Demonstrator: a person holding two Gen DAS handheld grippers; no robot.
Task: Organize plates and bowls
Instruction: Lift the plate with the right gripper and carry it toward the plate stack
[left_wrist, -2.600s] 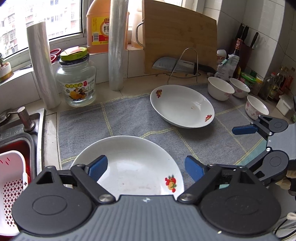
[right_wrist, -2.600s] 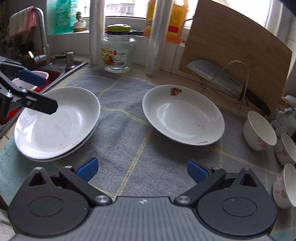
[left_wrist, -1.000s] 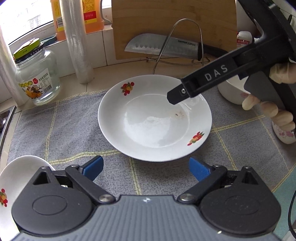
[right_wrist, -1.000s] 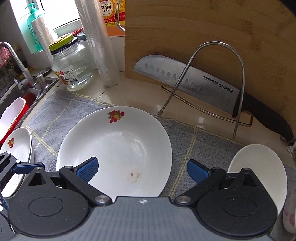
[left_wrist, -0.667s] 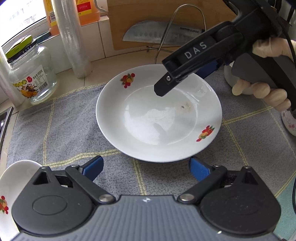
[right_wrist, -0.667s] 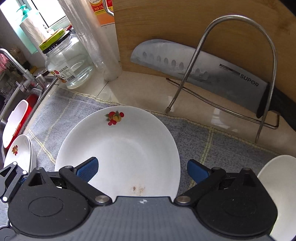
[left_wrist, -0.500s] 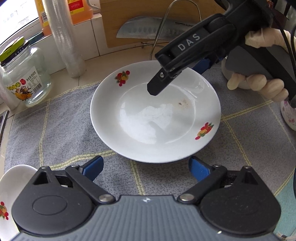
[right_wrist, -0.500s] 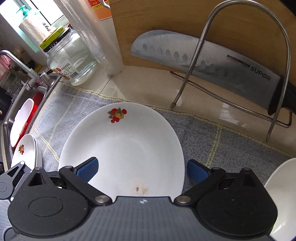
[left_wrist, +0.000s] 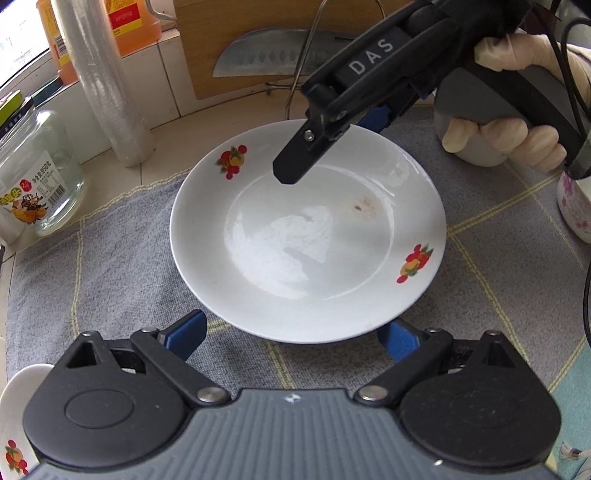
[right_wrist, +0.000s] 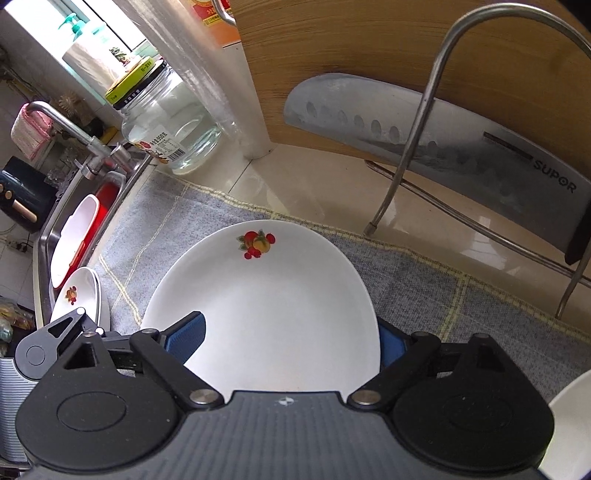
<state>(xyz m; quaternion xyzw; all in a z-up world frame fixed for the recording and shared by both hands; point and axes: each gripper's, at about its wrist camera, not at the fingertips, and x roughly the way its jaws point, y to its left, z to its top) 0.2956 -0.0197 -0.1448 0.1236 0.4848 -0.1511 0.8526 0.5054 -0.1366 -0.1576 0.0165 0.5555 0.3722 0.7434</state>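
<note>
1. Left wrist view: a white plate (left_wrist: 308, 236) with fruit prints on its rim lies flat on a grey checked cloth (left_wrist: 110, 266) on the counter.
2. The left gripper (left_wrist: 291, 336) hangs low at the plate's near edge, its blue pads wide apart; the left pad is clear of the rim, while the right pad (left_wrist: 397, 339) sits just under the rim, and contact there cannot be told.
3. The right gripper (left_wrist: 332, 125), held by a gloved hand (left_wrist: 509, 136), reaches over the plate's far edge, one black finger above the rim and a blue pad behind it.
4. Right wrist view: the right gripper (right_wrist: 291, 339) straddles that edge, one pad (right_wrist: 186, 338) over the inside of the plate (right_wrist: 266, 295) and the other outside the rim; its jaws are closing, not yet seen pressing.
5. A stack of plates (right_wrist: 79, 295) sits at the cloth's left end beside the sink (right_wrist: 48, 236).
6. Small bowls (left_wrist: 576, 206) stand to the right of the plate.
7. Behind are a glass jar (right_wrist: 166, 122), a knife (right_wrist: 424, 144) on a wire rack (right_wrist: 417, 122) and a wooden board (right_wrist: 351, 48).
</note>
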